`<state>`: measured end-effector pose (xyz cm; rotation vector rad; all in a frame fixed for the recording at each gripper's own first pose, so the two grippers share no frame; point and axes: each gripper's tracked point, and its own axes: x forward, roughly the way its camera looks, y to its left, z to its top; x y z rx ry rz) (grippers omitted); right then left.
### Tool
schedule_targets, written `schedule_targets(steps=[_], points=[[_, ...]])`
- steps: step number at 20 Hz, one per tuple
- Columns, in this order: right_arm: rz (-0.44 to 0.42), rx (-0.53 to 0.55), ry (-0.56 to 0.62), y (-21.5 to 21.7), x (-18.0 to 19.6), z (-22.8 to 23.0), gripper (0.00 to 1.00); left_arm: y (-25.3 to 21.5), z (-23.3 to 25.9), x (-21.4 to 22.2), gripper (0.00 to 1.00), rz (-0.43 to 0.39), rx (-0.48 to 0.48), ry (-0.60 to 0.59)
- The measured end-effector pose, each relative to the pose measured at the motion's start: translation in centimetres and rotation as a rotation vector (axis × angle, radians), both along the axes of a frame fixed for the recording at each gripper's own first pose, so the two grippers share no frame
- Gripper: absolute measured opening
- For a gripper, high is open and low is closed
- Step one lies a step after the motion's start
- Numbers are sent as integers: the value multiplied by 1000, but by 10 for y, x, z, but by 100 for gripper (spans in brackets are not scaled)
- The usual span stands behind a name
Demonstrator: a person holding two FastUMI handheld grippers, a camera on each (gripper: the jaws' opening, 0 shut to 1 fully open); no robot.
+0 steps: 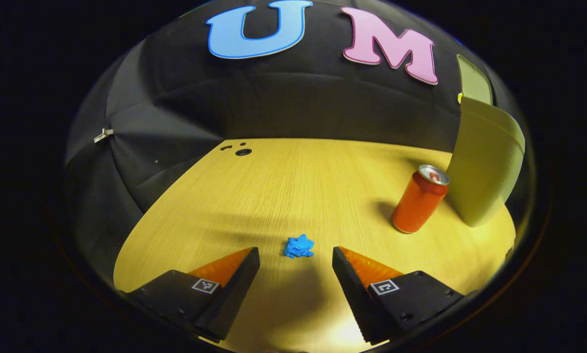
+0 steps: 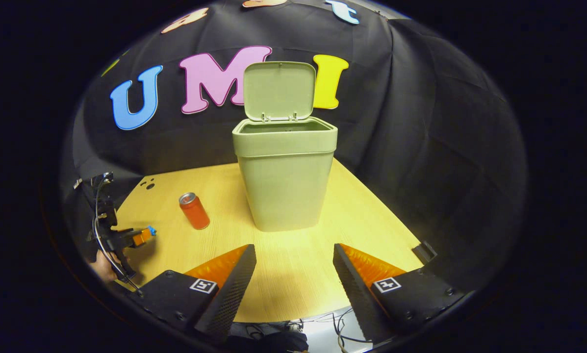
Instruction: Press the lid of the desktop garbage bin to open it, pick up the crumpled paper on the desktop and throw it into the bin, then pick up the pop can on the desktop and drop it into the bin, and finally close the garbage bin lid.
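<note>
My left tongs (image 1: 295, 257) spread wide, gripping nothing, low over table (image 1: 283, 186). Crumpled paper (image 1: 299, 246): small bright blue wad, jagged folds, lying on table just ahead of gap between my left fingers. Pop can (image 1: 419, 199): red body, silver top, upright, just beside bin. Bin (image 2: 284, 181): pale green, square, lid (image 2: 279, 90) standing upright, open. My right tongs (image 2: 294, 257) released, facing bin front, well apart from it.
</note>
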<state>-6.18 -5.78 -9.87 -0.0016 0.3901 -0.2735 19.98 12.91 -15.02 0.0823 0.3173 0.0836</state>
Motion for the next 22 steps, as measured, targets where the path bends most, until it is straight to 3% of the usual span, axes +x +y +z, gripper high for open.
schedule_targets(steps=[14, 20, 21, 22], points=[[-56, 62, 76, 3, -29, -29, 99, -4, -28, 42, 96, -31, 2, 65], [-48, 79, 85, 6, -25, -36, 99, -9, -30, 43, 77, -73, 17, 78], [-45, 74, 81, 5, -23, -35, 99, -11, -29, 43, 61, -80, 29, 81], [-41, 74, 77, 5, -21, -35, 99, -12, -30, 42, 52, -88, 42, 83]])
